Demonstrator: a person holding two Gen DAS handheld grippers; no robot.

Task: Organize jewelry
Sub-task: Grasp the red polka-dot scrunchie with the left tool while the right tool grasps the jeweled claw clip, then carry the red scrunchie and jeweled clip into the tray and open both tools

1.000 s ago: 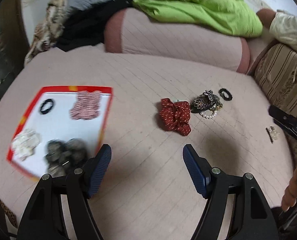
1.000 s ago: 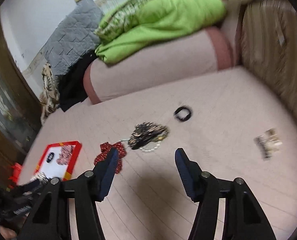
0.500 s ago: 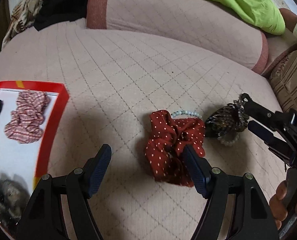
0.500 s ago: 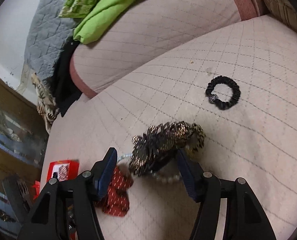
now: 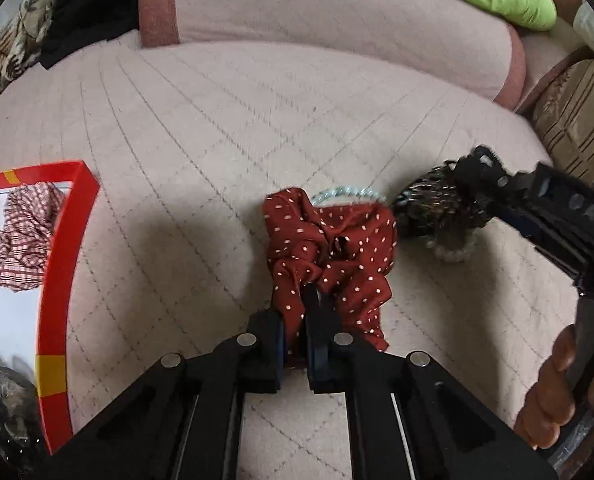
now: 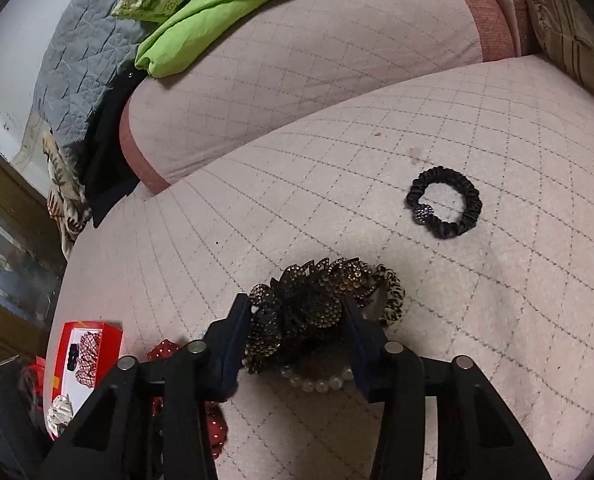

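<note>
Both claws sit low over the quilted cushion (image 5: 201, 128), each at its own piece, so the step in hand reads as a double pick-up bound for the red-rimmed tray (image 5: 63, 264). To do it well, each hand should probably lift straight up and slowly: the pieces lie tangled and touching, and a sideways pull could drag a neighbour along.

The left gripper (image 5: 300, 320) has its jaws together, pinched on the near fold of the red dotted scrunchie (image 5: 333, 248). Only a thin bite of cloth sits between the pads, so the grip is likely to slip if jerked. Just beyond the scrunchie, touching its far edge, lies a pale blue bead bracelet (image 5: 347, 193); it could ride up with the fabric. The tray is off to the left of this claw, already holding a checked scrunchie (image 5: 23, 240).

The right gripper (image 6: 297, 320) is partly apart and closing, its jaws flanking the dark rhinestone flower clip (image 6: 309, 304); whether the pads are pressing yet cannot be told. A pearl bracelet (image 6: 317, 382) lies under the clip between the jaws, and a leopard-print scrunchie (image 6: 393, 296) touches it just outside the right-hand jaw. Farther out, to the right, a black scrunchie (image 6: 445, 206) lies well apart.
</note>
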